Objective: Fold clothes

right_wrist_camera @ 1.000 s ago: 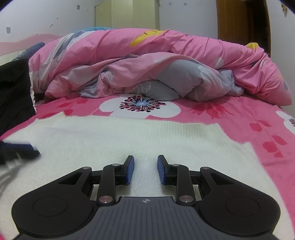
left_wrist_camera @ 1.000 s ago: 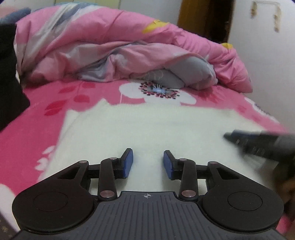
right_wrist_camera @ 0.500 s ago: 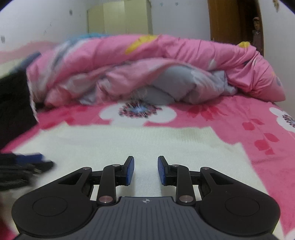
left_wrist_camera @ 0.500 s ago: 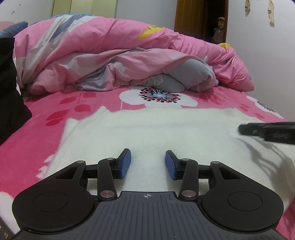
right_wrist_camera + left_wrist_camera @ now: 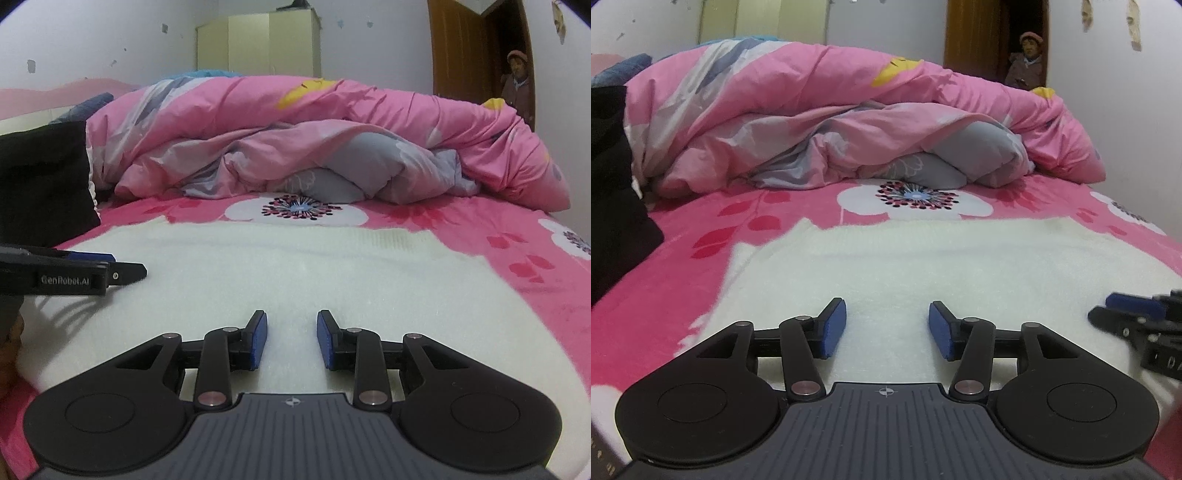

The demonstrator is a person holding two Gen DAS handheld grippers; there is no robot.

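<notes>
A cream knitted garment [image 5: 923, 266] [image 5: 314, 273] lies spread flat on the pink flowered bedsheet [image 5: 683, 258] [image 5: 498, 236]. My left gripper [image 5: 887, 326] hovers over its near part, its jaws opening, with nothing between the blue pads. My right gripper [image 5: 291, 339] hangs over the garment too, open by a narrow gap with only fabric showing below. Each gripper appears in the other's view: the right one [image 5: 1137, 317] at the right edge, the left one [image 5: 92, 271] at the left edge, both just above the knit.
A bunched pink and grey quilt [image 5: 849, 122] [image 5: 314, 136] fills the back of the bed. A black cloth [image 5: 613, 192] [image 5: 40, 181] lies at the left. A person [image 5: 1027, 59] stands in the doorway behind. A wall runs along the right side.
My left gripper's jaws have spread wider. The right gripper has slid across the garment, so it sits lower and nearer in the left wrist view. The garment has not moved.
</notes>
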